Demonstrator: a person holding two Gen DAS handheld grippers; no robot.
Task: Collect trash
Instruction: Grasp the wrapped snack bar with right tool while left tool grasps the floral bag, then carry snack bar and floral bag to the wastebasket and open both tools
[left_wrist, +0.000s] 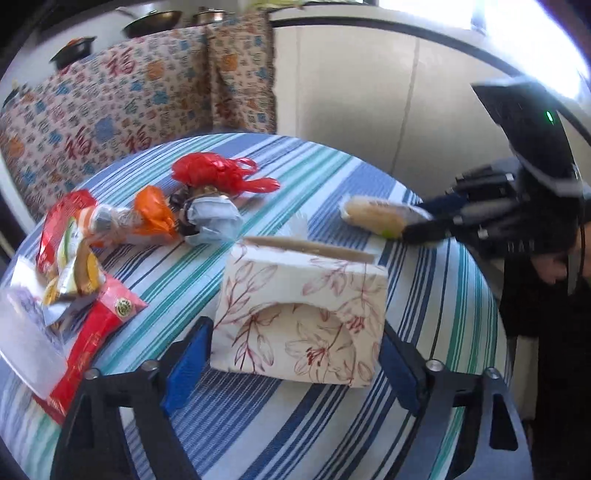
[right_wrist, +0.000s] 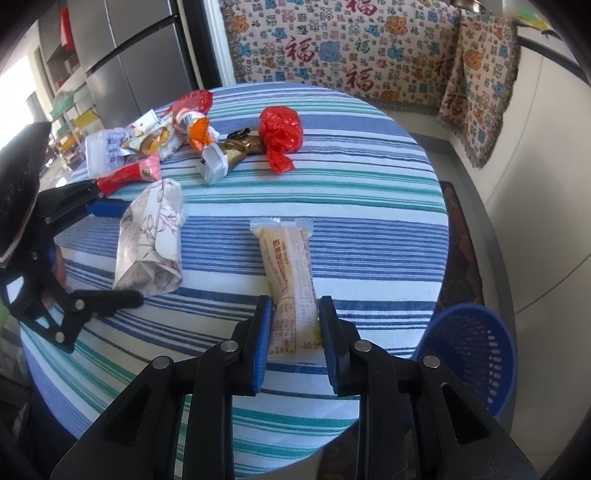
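Trash is spread over the striped desk (right_wrist: 369, 177). A pale snack wrapper (right_wrist: 291, 284) is clamped near its end by the right tongs (right_wrist: 295, 332), ready, it seems, to be carried to the blue basket (right_wrist: 476, 354) beside the desk. The left tongs (left_wrist: 291, 350) are spread wide around the floral tissue pack (left_wrist: 299, 317), which is straddled but not yet pinched.

Left wrist camera sits low, close over the striped table (left_wrist: 295, 435), angled down across it toward the patterned cloth (left_wrist: 110, 96). Right wrist camera looks down from the opposite rim. Both share the floral packet (left_wrist: 303, 317) (right_wrist: 149, 240) and long wrapper (left_wrist: 373, 216) (right_wrist: 291, 280).
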